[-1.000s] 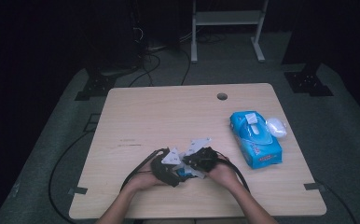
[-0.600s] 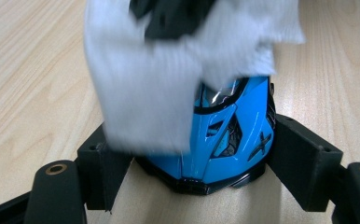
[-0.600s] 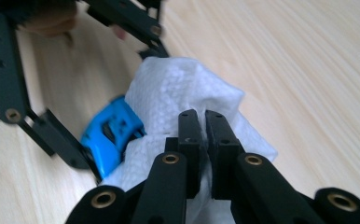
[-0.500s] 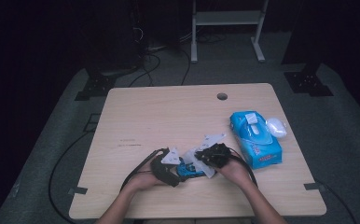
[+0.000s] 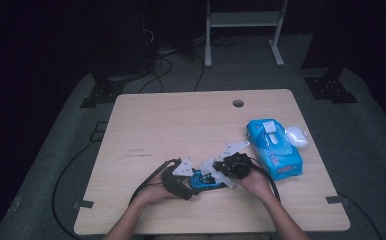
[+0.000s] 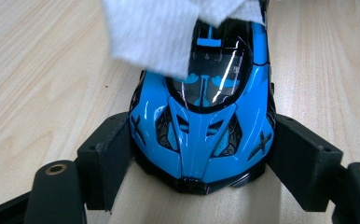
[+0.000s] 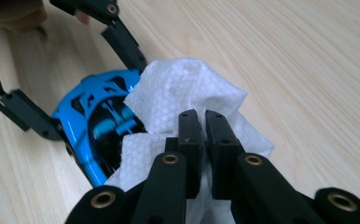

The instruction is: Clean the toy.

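A blue toy sports car (image 6: 201, 121) stands on the wooden table (image 5: 181, 125) near its front edge. My left gripper (image 6: 199, 158) is shut on the car's nose, one pad pressing on each side. In the high view the left gripper (image 5: 193, 184) sits left of the car (image 5: 210, 182). My right gripper (image 7: 201, 121) is shut on a crumpled white wipe (image 7: 183, 88) that lies over the car's roof and rear (image 7: 87, 116). In the left gripper view the wipe (image 6: 159, 32) covers the far end of the car. From above, the right gripper (image 5: 222, 170) is at the car's right end.
A blue pack of wipes (image 5: 273, 147) lies at the right of the table, with a small white object (image 5: 297, 136) beside it. A cable hole (image 5: 238, 103) is near the far edge. Cables trail off the table's front left.
The right gripper has slid to the right along the car with the wipe, toward the blue pack. The left gripper and the car have stayed put.
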Available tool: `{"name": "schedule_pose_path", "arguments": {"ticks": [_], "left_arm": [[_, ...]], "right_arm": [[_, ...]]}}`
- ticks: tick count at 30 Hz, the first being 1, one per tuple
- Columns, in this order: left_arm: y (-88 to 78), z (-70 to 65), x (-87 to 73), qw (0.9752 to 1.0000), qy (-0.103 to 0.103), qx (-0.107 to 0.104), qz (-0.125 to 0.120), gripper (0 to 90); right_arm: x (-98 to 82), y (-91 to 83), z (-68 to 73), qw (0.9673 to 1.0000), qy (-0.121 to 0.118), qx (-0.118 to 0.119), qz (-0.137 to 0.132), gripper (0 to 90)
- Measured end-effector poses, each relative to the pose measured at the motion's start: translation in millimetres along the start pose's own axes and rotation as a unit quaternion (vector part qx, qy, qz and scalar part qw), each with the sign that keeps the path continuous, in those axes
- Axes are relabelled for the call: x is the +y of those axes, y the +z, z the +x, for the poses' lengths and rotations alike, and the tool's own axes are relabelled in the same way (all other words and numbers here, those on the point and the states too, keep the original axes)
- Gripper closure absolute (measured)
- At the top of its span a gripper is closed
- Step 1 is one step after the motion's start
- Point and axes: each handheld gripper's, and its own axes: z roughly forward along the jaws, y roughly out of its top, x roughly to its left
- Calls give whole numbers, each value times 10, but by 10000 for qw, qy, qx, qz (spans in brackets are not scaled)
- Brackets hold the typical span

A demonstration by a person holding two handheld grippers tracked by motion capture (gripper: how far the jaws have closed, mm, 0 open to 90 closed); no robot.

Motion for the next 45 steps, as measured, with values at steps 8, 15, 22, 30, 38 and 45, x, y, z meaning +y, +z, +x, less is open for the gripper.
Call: {"name": "schedule_pose_path", "arguments": {"ticks": [8,15,22,30,38,45], "left_arm": [[0,0,3,10000,-4,5,12,251],[2,1,0,10000,-11,-11,-9,251],[2,-3,5,10000,-18,7,12,251],[5,0,1,10000,-30,-14,-24,251],[3,-1,-2,10000,-24,-1,-19,251],[3,2,-5,10000,-10,-3,-23,251]], "right_arm": [[31,13,25,10000,28,2,10,852],[-92,-106,-32,9999,76,-86,21,852],[-108,-135,10,9997,201,69,-123,852],[-194,-243,-28,9997,249,7,-69,852],[-349,-402,44,9994,305,36,-149,852],[-448,-454,144,9991,284,166,-254,852]]}}
